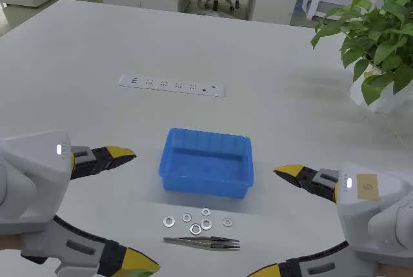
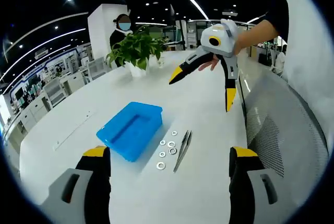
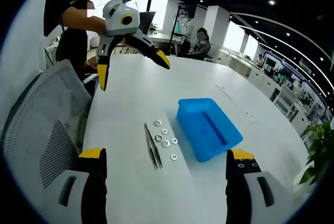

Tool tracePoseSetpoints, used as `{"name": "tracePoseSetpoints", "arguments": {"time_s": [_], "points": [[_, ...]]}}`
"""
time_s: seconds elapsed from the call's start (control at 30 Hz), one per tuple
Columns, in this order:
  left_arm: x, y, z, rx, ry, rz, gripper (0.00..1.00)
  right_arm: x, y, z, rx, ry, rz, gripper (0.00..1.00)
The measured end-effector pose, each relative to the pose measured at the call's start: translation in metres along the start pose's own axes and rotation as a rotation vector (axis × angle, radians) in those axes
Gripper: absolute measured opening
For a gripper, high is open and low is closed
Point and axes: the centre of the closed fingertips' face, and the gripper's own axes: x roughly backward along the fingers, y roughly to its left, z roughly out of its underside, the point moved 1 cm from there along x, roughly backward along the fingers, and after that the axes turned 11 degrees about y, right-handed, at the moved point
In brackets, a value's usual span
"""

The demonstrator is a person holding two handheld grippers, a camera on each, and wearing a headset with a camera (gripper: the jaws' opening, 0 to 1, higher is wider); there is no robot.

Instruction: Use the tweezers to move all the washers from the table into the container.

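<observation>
The tweezers [image 1: 201, 243] lie flat between the left gripper [image 1: 145, 211] and the right gripper [image 1: 262, 222], both wide open and empty, with their long axis running from one gripper to the other, about equally near both, and the washers [image 1: 195, 229] just beyond.

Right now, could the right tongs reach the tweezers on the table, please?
Probably yes: the tweezers lie bare on the table next to the washers, and the right tongs hang open to their right with nothing between them.
</observation>
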Motion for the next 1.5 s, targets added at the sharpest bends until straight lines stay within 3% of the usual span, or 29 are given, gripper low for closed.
{"name": "tracePoseSetpoints", "arguments": {"time_s": [0.87,1.5], "points": [[0.003,-0.002,0.001,-0.002,0.01,-0.011,1.0,0.001,0.002,0.0,0.007,0.005,0.004,0.95],[-0.006,0.008,0.003,-0.008,0.022,-0.031,1.0,-0.004,-0.007,0.007,-0.004,0.029,0.019,0.92]]}}
